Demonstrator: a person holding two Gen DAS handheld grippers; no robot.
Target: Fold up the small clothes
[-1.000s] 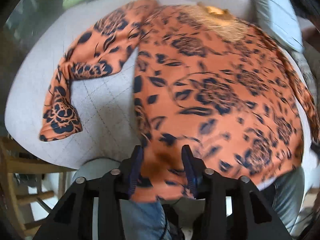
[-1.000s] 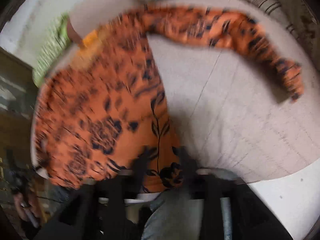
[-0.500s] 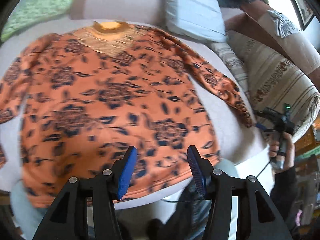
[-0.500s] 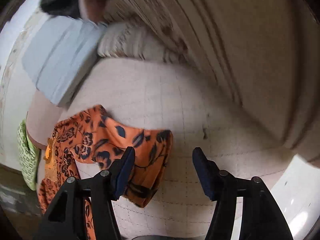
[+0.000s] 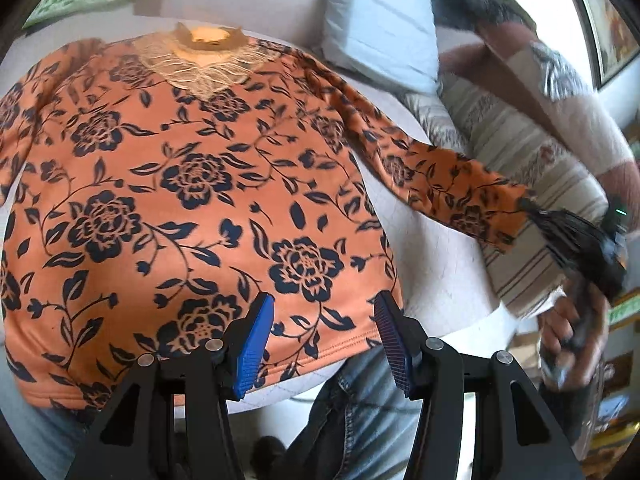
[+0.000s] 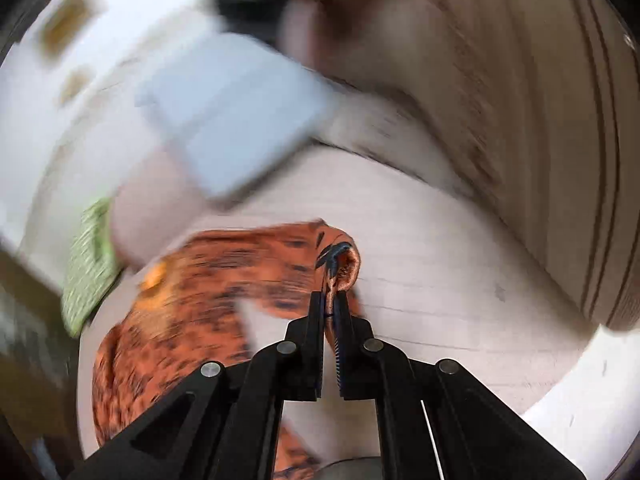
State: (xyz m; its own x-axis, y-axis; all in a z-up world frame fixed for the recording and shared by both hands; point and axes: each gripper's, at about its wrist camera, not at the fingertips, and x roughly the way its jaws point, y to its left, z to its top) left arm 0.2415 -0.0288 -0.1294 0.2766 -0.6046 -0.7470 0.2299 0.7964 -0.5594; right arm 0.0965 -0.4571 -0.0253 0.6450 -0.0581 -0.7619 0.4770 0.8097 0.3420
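1. Nearest you, your left tongs (image 5: 324, 340) hover released, blue pads wide apart, just above the hem of the shirt (image 5: 192, 200). They touch nothing.
2. The shirt, orange with dark flowers, lies face up and spread flat on a pale quilted bed (image 5: 436, 256), collar at the far edge, hem toward you.
3. Your right tongs (image 6: 330, 312) are clenched on the cuff of the right sleeve (image 5: 452, 184), which stretches out sideways, off the shirt's body. This view is motion-blurred, so how deep the bite goes is hard to tell.
4. Judged from this, the step in hand is folding that sleeve inward. Lift the cuff only enough to clear the bed, then carry it straight across the chest so the crease falls along the shoulder seam.
5. Bring the left tongs down on the hem or side seam to pin the body, otherwise the pull may drag the whole shirt askew.
6. Farther off lie a light blue pillow (image 5: 380, 28) and a striped cushion (image 5: 532, 192); keep the sleeve clear of them.
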